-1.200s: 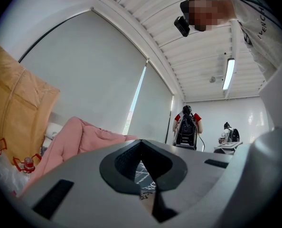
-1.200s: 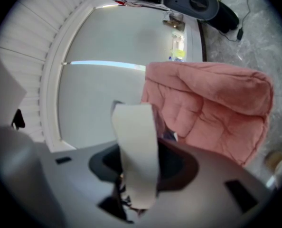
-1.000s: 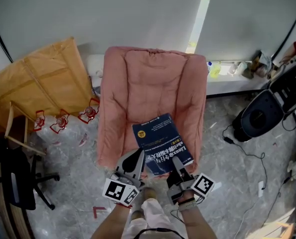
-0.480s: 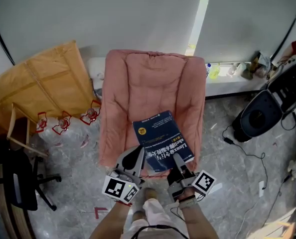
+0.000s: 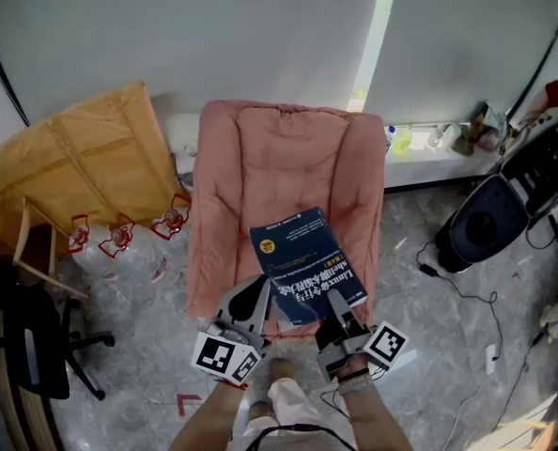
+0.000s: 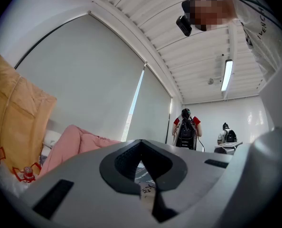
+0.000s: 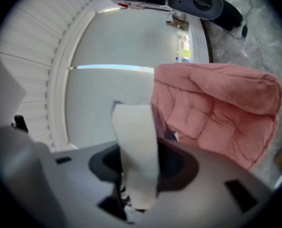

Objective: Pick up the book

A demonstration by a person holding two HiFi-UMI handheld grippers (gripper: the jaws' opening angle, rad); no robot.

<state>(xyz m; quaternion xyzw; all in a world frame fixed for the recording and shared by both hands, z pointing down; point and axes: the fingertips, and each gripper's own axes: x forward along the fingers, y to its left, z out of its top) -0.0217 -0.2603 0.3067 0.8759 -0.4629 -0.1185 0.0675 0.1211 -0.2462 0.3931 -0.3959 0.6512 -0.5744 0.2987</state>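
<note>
Head view: 1 blue book (image 5: 302, 263), 1 pink padded chair (image 5: 279, 158), 2 grippers, both forearms reaching fwd side by side at the chair's front edge, grippers roughly level. Right gripper (image 5: 337, 306) is clamped on the book's near edge w/ the white page block standing between its jaws; left gripper (image 5: 258, 294) sits at the near-left corner, jaws almost together on a thin printed strip, apparently the book's edge. Book is cover-up over the seat front, long axis running from the person toward the chair back, far end angled slightly left.
</note>
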